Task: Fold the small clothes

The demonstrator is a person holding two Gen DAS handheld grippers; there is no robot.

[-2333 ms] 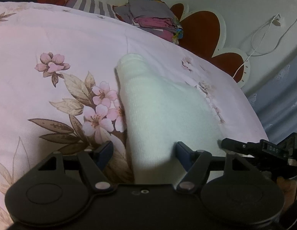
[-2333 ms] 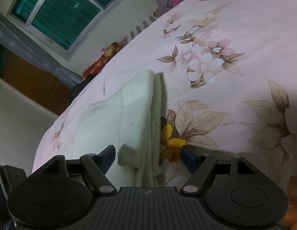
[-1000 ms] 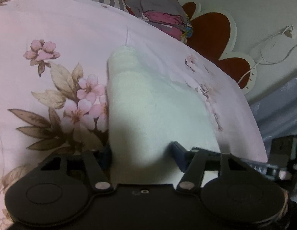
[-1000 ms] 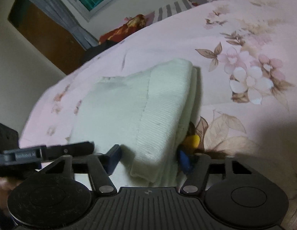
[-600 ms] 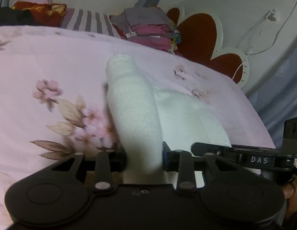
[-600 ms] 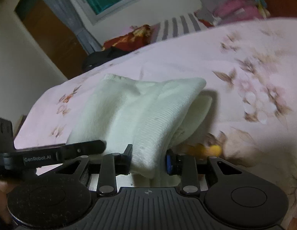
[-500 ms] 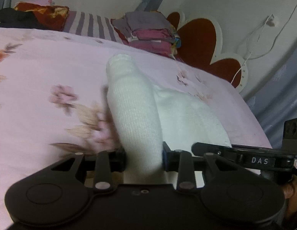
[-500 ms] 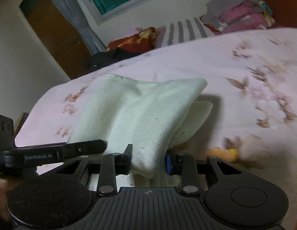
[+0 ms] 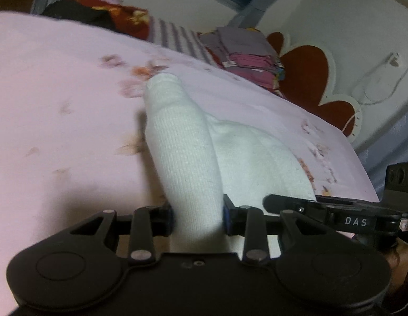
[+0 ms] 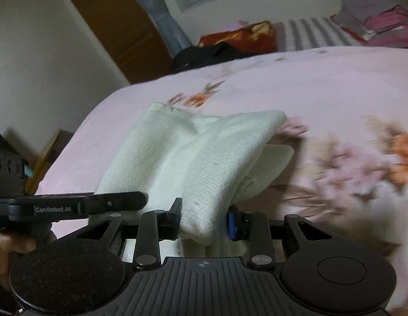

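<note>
Between both claws, white garment (image 9: 188,163) lengthwise away

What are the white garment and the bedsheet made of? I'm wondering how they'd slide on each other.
White garment: looks like a soft knit, maybe cotton or a blend, with fine ribbed rows showing and a matte, slightly fuzzy face. Bedsheet: looks like a smooth thin woven cloth, pink with a printed flower pattern and no visible pile; the fibre can't be told.
</note>
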